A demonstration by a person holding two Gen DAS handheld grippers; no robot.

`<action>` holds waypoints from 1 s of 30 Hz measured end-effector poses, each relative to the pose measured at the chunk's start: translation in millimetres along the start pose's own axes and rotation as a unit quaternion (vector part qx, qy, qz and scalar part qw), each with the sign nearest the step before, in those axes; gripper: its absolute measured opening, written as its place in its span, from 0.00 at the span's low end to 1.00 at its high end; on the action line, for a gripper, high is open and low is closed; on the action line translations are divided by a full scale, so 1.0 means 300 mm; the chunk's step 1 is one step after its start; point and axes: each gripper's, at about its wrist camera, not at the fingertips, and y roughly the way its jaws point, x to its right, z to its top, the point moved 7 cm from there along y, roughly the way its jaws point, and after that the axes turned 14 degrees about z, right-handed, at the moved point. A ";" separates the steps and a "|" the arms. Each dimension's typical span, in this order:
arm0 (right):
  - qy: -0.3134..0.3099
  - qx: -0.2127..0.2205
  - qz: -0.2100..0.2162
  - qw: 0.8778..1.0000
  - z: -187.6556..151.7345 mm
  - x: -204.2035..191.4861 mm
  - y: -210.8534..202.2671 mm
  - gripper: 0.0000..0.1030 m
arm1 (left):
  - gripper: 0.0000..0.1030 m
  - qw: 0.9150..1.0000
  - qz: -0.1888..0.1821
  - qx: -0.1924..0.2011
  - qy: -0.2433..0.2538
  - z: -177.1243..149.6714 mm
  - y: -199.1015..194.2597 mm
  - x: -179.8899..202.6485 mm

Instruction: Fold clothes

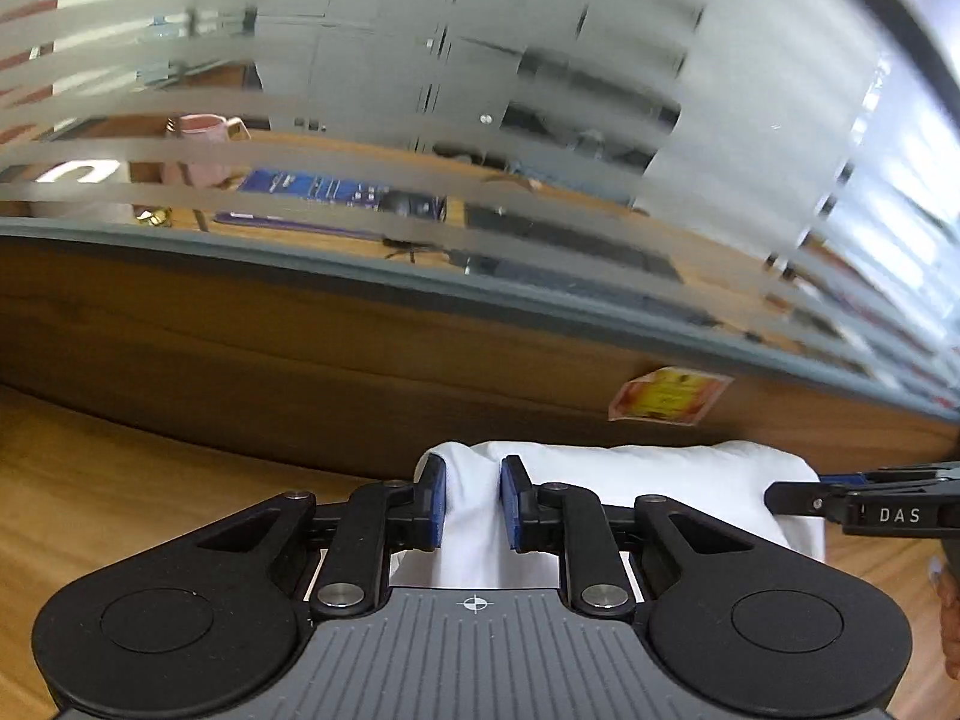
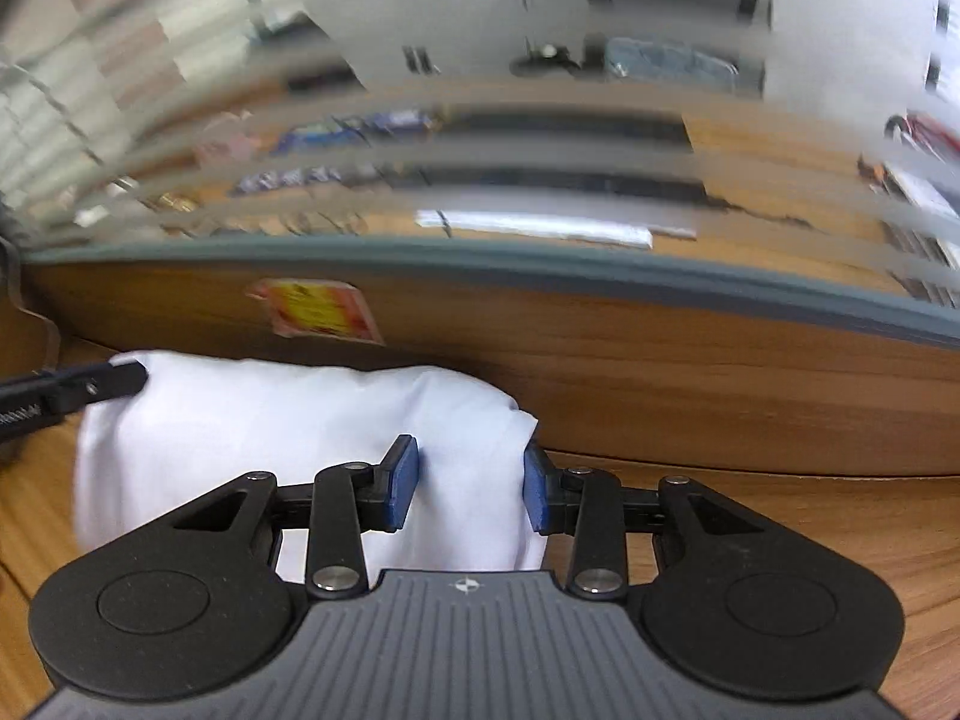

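Observation:
A white garment [image 1: 660,480] is folded into a thick bundle and sits just above the wooden table [image 1: 120,480], close to the partition. My left gripper [image 1: 473,501] is shut on the bundle's left end, with white fabric pinched between its blue pads. The right gripper [image 1: 780,498] reaches in at the bundle's far right edge. In the right wrist view the garment [image 2: 270,432] fills the wider gap of my right gripper [image 2: 471,489], both pads against the fabric. The left gripper [image 2: 120,381] touches the garment's upper left corner. The fabric under both tools is hidden.
A wooden partition [image 1: 360,372] topped with striped frosted glass [image 1: 420,90] stands right behind the garment and carries a red and yellow sticker [image 2: 318,309]. A pink mug [image 1: 204,132] and desk items show behind the glass. Bare tabletop [image 2: 780,528] lies on either side.

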 end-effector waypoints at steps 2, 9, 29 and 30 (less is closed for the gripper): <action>0.003 -0.008 -0.016 1.000 0.013 0.024 0.058 0.40 | 0.23 1.000 0.005 -0.009 0.003 -0.012 0.056 0.005; 0.031 -0.007 -0.017 0.999 -0.009 0.071 0.118 0.56 | 0.35 1.000 0.004 -0.010 -0.026 -0.012 0.063 -0.034; -0.085 0.023 0.006 0.996 -0.075 -0.143 0.078 0.56 | 0.22 0.999 0.011 0.010 0.030 -0.122 -0.102 0.056; -0.083 0.019 0.005 0.996 -0.083 -0.138 0.096 0.56 | 0.22 0.999 0.014 0.005 0.028 -0.131 -0.087 0.051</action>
